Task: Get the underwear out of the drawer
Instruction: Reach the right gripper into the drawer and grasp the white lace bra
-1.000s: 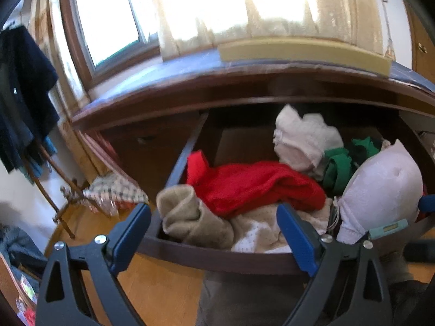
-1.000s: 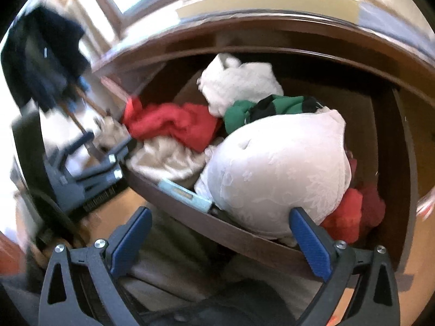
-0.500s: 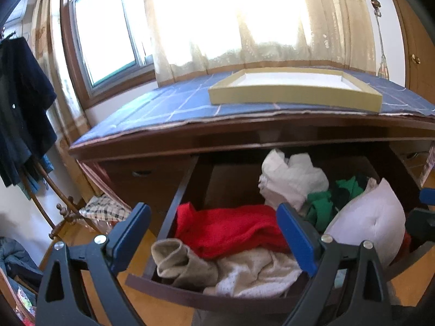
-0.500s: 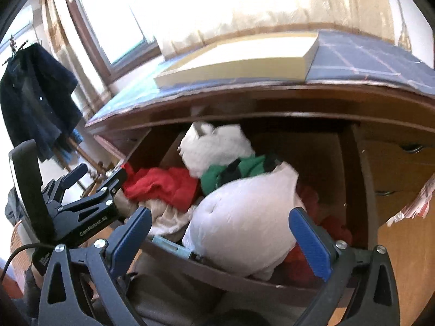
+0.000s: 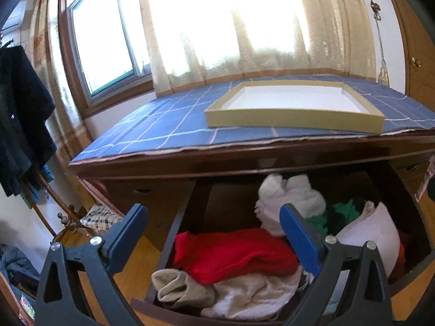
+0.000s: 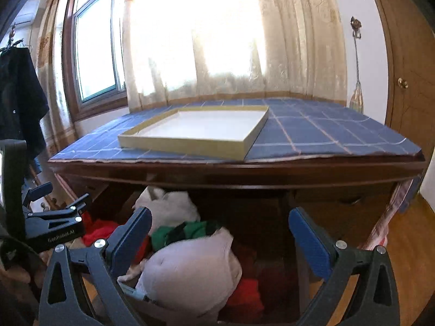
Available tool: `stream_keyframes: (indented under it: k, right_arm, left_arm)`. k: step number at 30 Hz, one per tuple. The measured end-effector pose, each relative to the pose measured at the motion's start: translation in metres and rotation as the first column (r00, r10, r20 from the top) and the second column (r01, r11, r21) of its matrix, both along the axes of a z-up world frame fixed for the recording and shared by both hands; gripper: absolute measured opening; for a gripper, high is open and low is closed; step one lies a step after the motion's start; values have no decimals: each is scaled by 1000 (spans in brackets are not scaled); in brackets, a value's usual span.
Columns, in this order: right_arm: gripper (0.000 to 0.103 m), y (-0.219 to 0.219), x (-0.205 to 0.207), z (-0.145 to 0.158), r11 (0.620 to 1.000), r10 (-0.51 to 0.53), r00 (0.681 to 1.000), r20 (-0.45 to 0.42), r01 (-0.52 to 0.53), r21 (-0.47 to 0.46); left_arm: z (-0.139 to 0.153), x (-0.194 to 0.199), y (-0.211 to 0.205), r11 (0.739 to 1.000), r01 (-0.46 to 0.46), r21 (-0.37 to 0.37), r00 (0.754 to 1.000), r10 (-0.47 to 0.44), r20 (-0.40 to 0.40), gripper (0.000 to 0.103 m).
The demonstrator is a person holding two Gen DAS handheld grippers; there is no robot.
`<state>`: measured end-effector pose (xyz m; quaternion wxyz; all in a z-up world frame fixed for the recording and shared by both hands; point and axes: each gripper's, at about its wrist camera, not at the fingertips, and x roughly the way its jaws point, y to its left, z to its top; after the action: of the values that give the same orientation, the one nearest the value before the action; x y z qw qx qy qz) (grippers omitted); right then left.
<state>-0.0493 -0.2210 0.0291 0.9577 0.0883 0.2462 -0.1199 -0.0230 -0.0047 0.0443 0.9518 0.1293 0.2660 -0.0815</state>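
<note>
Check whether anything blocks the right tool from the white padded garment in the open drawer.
Nothing visible does. The right tool hangs open over the drawer, and the white padded garment lies on top of the pile, uncovered, between its fingers in the right wrist view.

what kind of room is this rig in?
Most likely a home bedroom: a wooden dresser with an open drawer full of loose clothes, a curtained window behind it, and dark garments hanging on a rack.

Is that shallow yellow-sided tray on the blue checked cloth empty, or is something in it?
Empty. The shallow yellow-sided tray shows only its bare white floor in both views; nothing lies inside. It sits flat on the blue checked cloth.
</note>
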Motion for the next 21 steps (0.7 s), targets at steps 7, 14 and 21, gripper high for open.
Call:
stream_keyframes:
  k: [7,14,21]
  right_arm:
    - [103,-3,8,-3,998,-12,1000,18,11,62]
    - [103,-8,7,-33,994,-34,998,-55,40,103]
    - [103,-21,3,-53,986,-7,992,-129,29,167]
  left_arm:
    - [-10,-3,-17,1000,21,19,1000,-21,-19,99]
    - [-27,-2,-22,999,21,24,998,-20,-51,99]
    - [-47,7,-7,999,-27,25,999,28,-36,99]
